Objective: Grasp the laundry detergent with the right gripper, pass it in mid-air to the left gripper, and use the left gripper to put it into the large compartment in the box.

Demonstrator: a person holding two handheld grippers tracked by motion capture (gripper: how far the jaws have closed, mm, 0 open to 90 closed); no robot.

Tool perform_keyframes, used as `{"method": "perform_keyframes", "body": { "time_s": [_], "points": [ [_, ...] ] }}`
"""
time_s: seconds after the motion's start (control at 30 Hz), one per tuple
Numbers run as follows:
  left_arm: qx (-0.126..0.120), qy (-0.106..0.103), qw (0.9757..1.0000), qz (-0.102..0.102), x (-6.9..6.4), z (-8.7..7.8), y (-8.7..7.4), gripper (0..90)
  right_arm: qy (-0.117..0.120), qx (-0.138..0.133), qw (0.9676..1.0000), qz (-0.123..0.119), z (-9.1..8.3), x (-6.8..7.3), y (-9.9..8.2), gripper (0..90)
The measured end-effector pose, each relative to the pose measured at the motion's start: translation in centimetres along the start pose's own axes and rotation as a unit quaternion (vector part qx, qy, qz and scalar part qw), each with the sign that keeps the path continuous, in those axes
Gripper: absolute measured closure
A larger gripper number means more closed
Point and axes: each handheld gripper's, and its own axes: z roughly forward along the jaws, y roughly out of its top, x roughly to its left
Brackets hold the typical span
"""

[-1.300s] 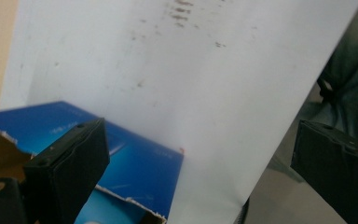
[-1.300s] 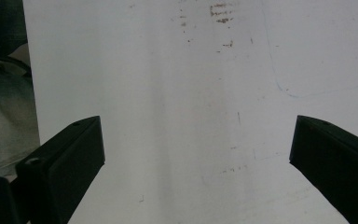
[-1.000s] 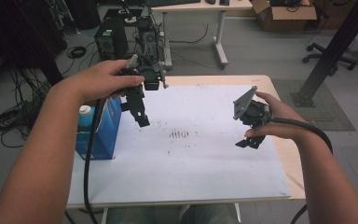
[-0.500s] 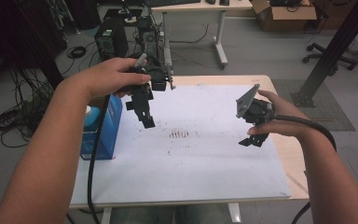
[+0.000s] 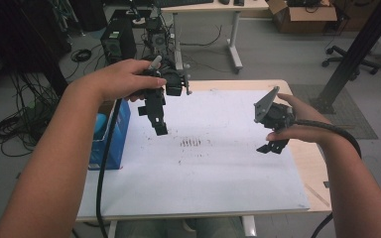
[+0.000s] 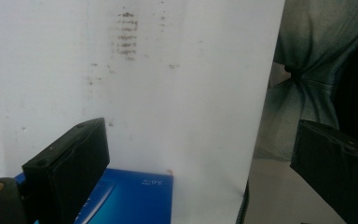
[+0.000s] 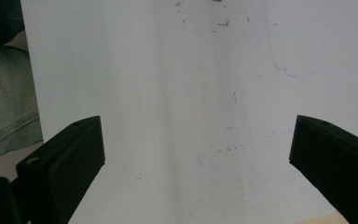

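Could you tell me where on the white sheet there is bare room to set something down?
Most of the white sheet is bare: the near stretch toward the person, and the middle between the left claw and right claw. The left edge is crowded by the blue box.

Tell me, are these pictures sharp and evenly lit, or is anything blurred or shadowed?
High view: soft, even room light, faint shadows on the white sheet, mild blur throughout. Left gripper view: its open claw looks soft up close, and the blue box below is slightly blurred. Right gripper view: the open claw is dark, and a faint pale band of glare runs down the sheet.
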Motion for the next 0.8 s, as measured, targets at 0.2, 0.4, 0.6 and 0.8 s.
{"method": "perform_keyframes", "body": {
  "time_s": [0.2,0.4,0.6,0.8],
  "points": [
    [0.002,0.000,1.0000,-0.003,0.35,0.20,0.10,4.6,0.000,0.000,1.0000,0.000,-0.08,-0.10,-0.07,3.4],
    [0.001,-0.002,1.0000,-0.006,0.51,0.31,0.18,4.7,0.002,0.000,1.0000,0.001,0.07,-0.05,-0.15,3.4],
    [0.002,0.001,1.0000,-0.010,0.48,0.34,0.19,4.5,0.001,-0.001,1.0000,-0.001,0.09,-0.02,-0.02,3.4],
    [-0.004,0.007,0.9998,-0.019,0.50,0.25,-0.02,4.7,-0.003,0.004,1.0000,-0.006,-0.40,0.34,0.56,3.5]
  ]
}}
